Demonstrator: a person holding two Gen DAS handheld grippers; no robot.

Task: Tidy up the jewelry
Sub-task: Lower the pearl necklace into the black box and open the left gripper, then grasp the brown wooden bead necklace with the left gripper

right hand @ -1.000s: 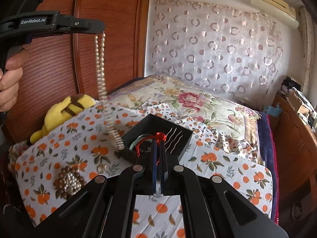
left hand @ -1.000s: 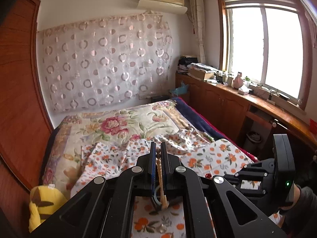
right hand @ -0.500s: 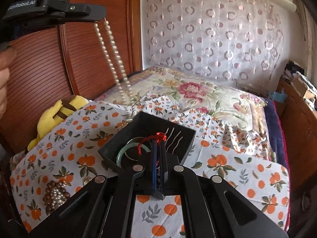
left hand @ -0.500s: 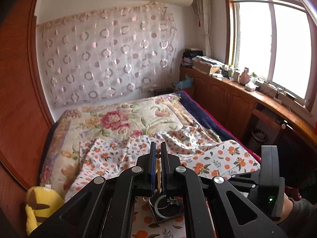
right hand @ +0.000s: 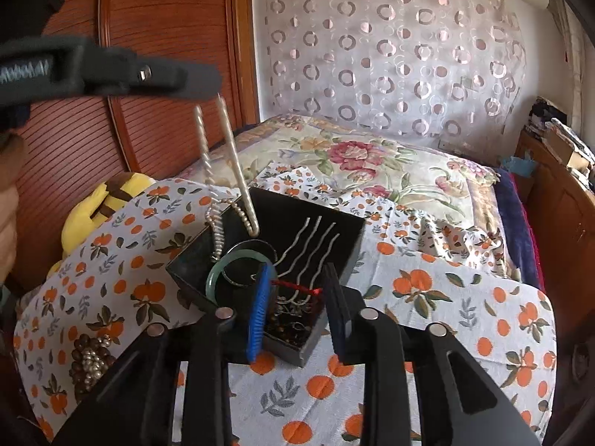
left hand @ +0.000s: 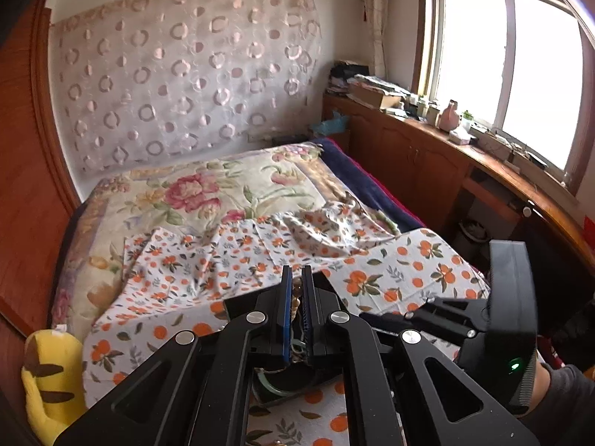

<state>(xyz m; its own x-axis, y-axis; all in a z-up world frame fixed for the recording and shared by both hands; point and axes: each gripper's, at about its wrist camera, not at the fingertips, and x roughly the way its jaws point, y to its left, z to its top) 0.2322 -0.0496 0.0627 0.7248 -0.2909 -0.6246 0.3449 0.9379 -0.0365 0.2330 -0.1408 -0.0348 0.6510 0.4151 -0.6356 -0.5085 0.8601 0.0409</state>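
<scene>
- The left gripper [left hand: 294, 310] has its fingers clamped on the pearl strand [right hand: 233, 156]; in the left wrist view, beads show in the narrow slot between the blue pads [left hand: 285, 319].
- In the right wrist view the strand hangs from those fingers as a doubled loop. Its low end already lies coiled inside the black tray [right hand: 355, 239], partly across the near-left wall.
- The right gripper [right hand: 297, 310] has its fingers apart and holds nothing. The red cord [right hand: 297, 287] lies between the tips, seemingly just let go in the tray.
- Just ahead of the right fingers lie the green bangle [right hand: 215, 271] and four wavy hairpins [right hand: 308, 249]; small dark pieces fill the tray's near corner.
- The step in hand looks like lowering the strand into the tray. Done well: bring the left fingers straight down over the tray's middle, so the beads pile inside, not over the wall.
- Open the left fingers only once most of the strand rests on the tray floor, or it may slide out onto the cloth [right hand: 427, 290].
- Keep the right fingers back from the loop to avoid snagging it.
- Left of the right fingers, a bead cluster [right hand: 89, 362] waits on the cloth.
</scene>
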